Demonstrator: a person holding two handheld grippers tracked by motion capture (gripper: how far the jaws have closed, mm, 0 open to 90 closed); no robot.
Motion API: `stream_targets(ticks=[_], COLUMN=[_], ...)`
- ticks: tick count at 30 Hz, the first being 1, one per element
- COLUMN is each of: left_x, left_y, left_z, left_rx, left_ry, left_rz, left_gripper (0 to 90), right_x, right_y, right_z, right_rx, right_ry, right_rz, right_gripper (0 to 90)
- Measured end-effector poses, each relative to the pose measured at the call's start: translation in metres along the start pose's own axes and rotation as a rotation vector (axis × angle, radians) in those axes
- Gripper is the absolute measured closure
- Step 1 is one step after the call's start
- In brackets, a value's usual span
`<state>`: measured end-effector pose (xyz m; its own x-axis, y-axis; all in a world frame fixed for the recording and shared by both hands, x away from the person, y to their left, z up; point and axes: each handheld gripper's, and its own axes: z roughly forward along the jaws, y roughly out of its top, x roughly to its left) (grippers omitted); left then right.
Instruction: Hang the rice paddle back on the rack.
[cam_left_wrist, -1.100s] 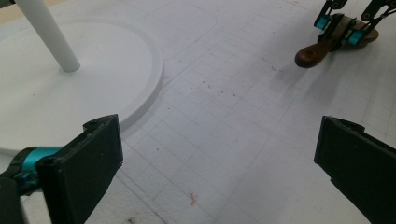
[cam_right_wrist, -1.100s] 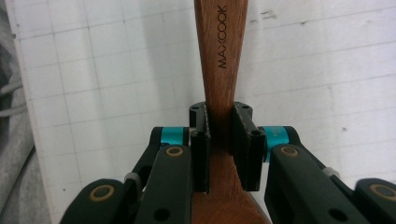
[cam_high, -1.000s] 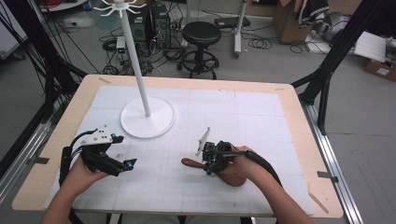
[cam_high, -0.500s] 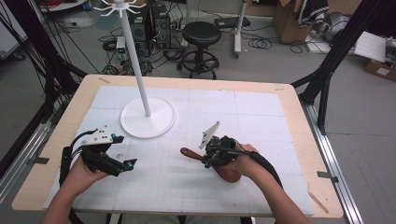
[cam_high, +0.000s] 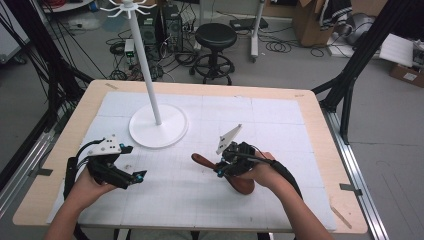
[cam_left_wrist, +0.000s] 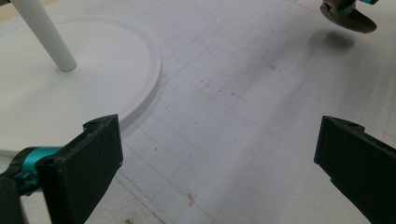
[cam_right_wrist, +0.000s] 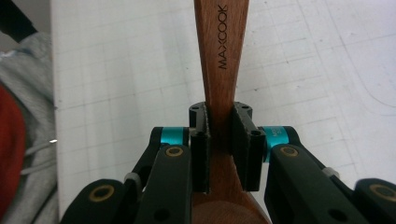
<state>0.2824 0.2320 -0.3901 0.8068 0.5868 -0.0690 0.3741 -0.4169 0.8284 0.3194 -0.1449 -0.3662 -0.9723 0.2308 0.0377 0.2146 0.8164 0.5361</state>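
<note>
A brown wooden spoon (cam_high: 243, 186) marked MAXCOOK is held a little above the white mat, casting a shadow below it. My right gripper (cam_high: 220, 168) is shut on its handle (cam_right_wrist: 223, 46) just above the bowl, and the handle tip (cam_high: 199, 160) points left toward the stand. In the right gripper view the two pads (cam_right_wrist: 200, 140) press on both sides of the handle. My left gripper (cam_high: 134, 177) rests low at the front left, open with nothing between its jaws (cam_left_wrist: 219, 144). The spoon (cam_left_wrist: 348, 21) shows far off in the left gripper view.
A white stand with a round base (cam_high: 170, 135) and a tall pole (cam_high: 145, 65) rises at the mat's back left, close to the left gripper; its base (cam_left_wrist: 70, 102) lies just ahead of the left jaws. A gridded white mat (cam_high: 280, 120) covers the wooden table (cam_high: 320, 130).
My right gripper has risen slightly and edged away from the person with the spoon in it. The left gripper has stayed still.
</note>
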Motion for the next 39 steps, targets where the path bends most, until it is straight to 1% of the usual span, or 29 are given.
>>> stream_targets(ticks=[2,3,4,5,7,9,10,12,13,14,16,18,19,21,23,28,30,31,32,35,36,39], left_x=[0.0,0.0,0.0,0.0,0.0,0.0,0.0,0.0,0.0,0.0,0.0,0.0,0.0,0.0,0.0,0.0,0.0,0.0,0.0,0.0,0.0,0.0], left_y=[0.0,0.0,0.0,0.0,0.0,0.0,0.0,0.0,0.0,0.0,0.0,0.0,0.0,0.0,0.0,0.0,0.0,0.0,0.0,0.0,0.0,0.0], left_z=[0.0,0.0,0.0,0.0,0.0,0.0,0.0,0.0,0.0,0.001,0.0,0.0,0.0,0.001,0.001,0.001,0.001,0.001,0.001,0.001,0.001,0.001], left_rx=[0.0,0.001,0.001,0.001,0.0,0.0,0.001,0.002,0.003,0.004,0.002,0.001,0.002,0.002,0.004,0.0,0.0,0.0,0.003,0.002,0.002,0.002], left_ry=[-0.001,0.0,-0.001,-0.001,0.0,-0.001,-0.001,-0.001,-0.002,-0.003,-0.002,-0.003,-0.002,-0.005,-0.006,-0.007,-0.009,-0.009,-0.009,-0.008,-0.009,-0.01], left_rz=[0.0,0.0,0.0,0.001,0.0,0.0,0.0,0.0,0.001,0.001,0.001,0.0,0.001,0.001,0.004,0.0,0.0,0.0,0.003,0.0,0.001,0.004], left_gripper=[1.7,1.7,1.7,1.7,1.7,1.7,1.7,1.7,1.7,1.7,1.7,1.7,1.7,1.7,1.7,1.7,1.7,1.7,1.7,1.7,1.7,1.7], right_x=[-0.001,-0.001,-0.001,-0.001,-0.001,-0.002,-0.003,-0.004,-0.005,-0.005,-0.007,-0.008,-0.009,-0.01,-0.011,-0.013,-0.015,-0.015,-0.016,-0.018,-0.019,-0.021], right_y=[0.0,0.0,0.001,0.001,0.001,0.002,0.002,0.003,0.004,0.004,0.007,0.008,0.01,0.011,0.014,0.02,0.024,0.024,0.026,0.029,0.031,0.034], right_z=[-0.001,-0.002,-0.003,-0.005,-0.006,-0.009,-0.012,-0.013,-0.016,-0.016,-0.023,-0.026,-0.03,-0.032,-0.036,-0.041,-0.046,-0.046,-0.048,-0.051,-0.053,-0.057], right_rx=[-0.009,-0.019,-0.028,-0.045,-0.051,-0.069,-0.093,-0.104,-0.129,-0.129,-0.17,-0.178,-0.201,-0.211,-0.24,-0.264,-0.293,-0.293,-0.308,-0.313,-0.329,-0.342], right_ry=[0.009,0.019,0.026,0.025,0.027,0.022,0.026,0.026,0.023,0.023,0.021,0.021,0.014,0.015,0.012,0.003,0.002,0.002,0.006,0.006,0.002,-0.002], right_rz=[0.0,0.011,0.013,0.016,0.019,0.02,0.027,0.026,0.019,0.019,0.025,0.025,0.022,0.02,0.015,0.011,0.01,0.01,0.012,0.015,0.012,0.013], right_gripper=[79.0,78.9,79.0,78.9,78.9,78.9,78.9,78.9,78.9,78.9,78.9,78.9,78.9,78.9,78.9,78.9,78.9,78.9,78.9,78.9,78.9,78.9])
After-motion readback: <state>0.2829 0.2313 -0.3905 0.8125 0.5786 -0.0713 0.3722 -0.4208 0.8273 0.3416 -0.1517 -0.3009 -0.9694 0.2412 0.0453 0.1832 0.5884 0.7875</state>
